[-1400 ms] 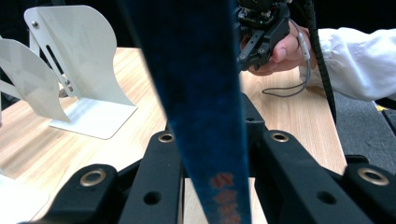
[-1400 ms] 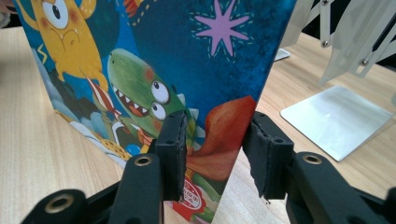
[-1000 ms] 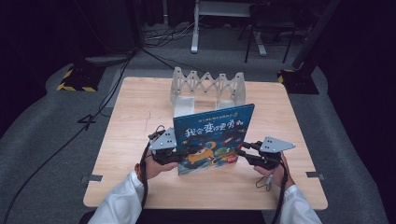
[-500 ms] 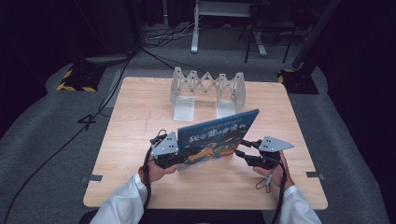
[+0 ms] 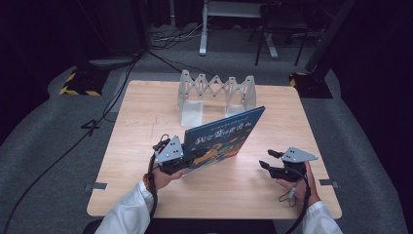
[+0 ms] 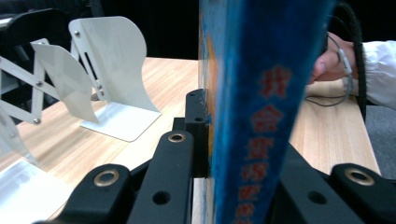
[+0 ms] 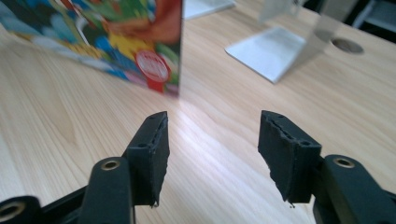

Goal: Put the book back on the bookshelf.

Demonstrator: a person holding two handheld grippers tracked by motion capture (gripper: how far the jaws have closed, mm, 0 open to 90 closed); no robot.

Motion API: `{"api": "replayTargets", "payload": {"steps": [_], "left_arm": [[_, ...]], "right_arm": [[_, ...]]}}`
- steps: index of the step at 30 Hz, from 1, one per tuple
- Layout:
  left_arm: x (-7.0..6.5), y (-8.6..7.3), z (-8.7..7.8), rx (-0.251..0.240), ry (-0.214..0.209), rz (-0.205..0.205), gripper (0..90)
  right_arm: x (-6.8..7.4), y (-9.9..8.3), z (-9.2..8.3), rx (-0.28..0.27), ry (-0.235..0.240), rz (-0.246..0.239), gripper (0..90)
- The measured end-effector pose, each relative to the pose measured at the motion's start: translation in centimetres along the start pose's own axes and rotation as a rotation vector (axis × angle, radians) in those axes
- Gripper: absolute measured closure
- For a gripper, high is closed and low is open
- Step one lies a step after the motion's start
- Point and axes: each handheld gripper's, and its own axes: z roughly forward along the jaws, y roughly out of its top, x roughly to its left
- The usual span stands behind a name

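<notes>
The left hand-held gripper (image 5: pixel 192 158) is clamped on the book's (image 5: pixel 226 136) lower left corner; the book stands tilted on the bench (image 5: pixel 146 112), running toward two o'clock. At its four o'clock, well apart, the right hand-held gripper (image 5: pixel 267 160) has just been opening, its jaws apart with nothing between them.

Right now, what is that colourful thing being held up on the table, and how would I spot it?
Look at the wooden table, in front of the white folding book rack at its far edge. There the left gripper clamps a children's book standing tilted on its edge. Its bright blue picture cover is the only colourful thing there.
</notes>
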Motion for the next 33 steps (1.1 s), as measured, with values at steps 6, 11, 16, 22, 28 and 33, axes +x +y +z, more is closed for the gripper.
{"api": "replayTargets", "payload": {"steps": [6,11,16,22,28,33], "left_arm": [[0.3,0.4,-0.8,-0.018,0.051,0.004,83.2],[0.9,0.8,-1.7,-0.027,0.091,0.004,83.2],[1.7,0.9,-2.8,-0.036,0.137,0.002,83.1],[2.7,1.0,-4.1,-0.048,0.197,-0.005,83.1],[3.9,1.1,-5.3,-0.056,0.244,-0.020,83.1],[4.6,1.0,-5.8,-0.057,0.272,-0.025,83.1]], "right_arm": [[-0.6,-1.4,-0.9,0.022,-0.031,0.030,43.8],[-0.9,-1.5,-1.1,0.012,-0.035,0.044,43.8],[-0.9,-1.6,-1.0,0.020,-0.038,0.040,43.8],[-0.9,-1.6,-0.8,0.022,-0.026,0.043,43.8],[-1.0,-1.8,-0.6,0.034,-0.024,0.050,43.8],[-1.1,-1.8,-0.7,0.026,-0.019,0.056,43.7]]}}
